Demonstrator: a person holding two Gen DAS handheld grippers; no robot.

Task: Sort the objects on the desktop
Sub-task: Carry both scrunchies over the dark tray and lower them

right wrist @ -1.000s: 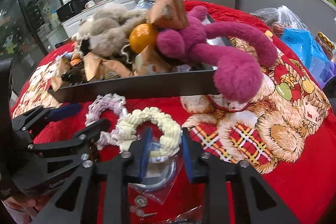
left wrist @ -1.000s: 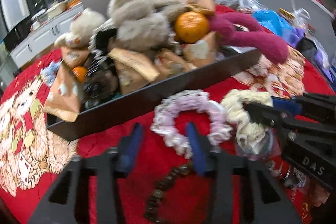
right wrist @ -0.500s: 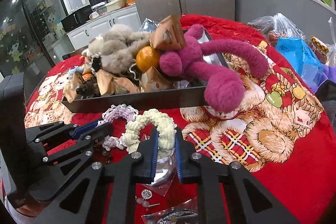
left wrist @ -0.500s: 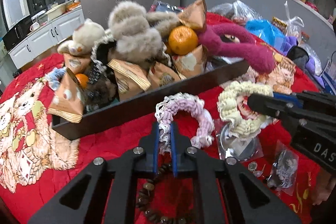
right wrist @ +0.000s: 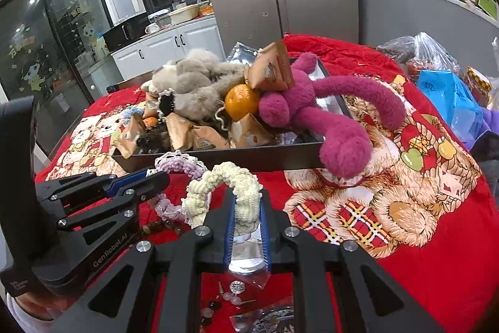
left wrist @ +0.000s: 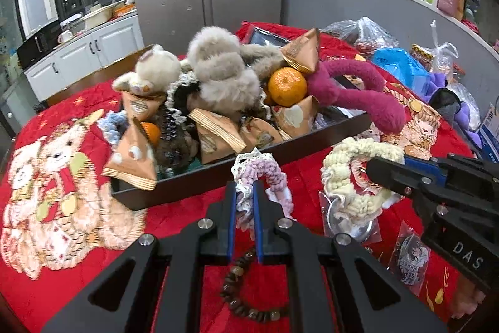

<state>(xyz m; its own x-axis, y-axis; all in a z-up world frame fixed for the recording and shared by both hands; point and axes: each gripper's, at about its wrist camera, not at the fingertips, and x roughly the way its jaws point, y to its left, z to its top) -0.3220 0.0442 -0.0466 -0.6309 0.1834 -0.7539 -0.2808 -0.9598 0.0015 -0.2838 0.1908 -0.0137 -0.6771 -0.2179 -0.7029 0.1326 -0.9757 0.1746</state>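
Crocheted and floppy, the pink scrunchie (left wrist: 262,173) in my clamped left hand-held gripper (left wrist: 244,208) and the cream scrunchie (right wrist: 232,192) in my clamped right hand-held gripper (right wrist: 246,220) hung just before the heaped black tray (left wrist: 312,142), where either could have snagged its rim.

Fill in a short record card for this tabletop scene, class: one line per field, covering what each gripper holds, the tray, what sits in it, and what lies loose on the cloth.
Left gripper: shut on the pink scrunchie
Right gripper: shut on the cream scrunchie
Tray: dark, rectangular, on the red cloth, behind both scrunchies
Tray contents: grey plush toys, large orange, brown snack packets, magenta plush hanging over the rim
Loose on cloth: brown bead bracelet, bagged badge
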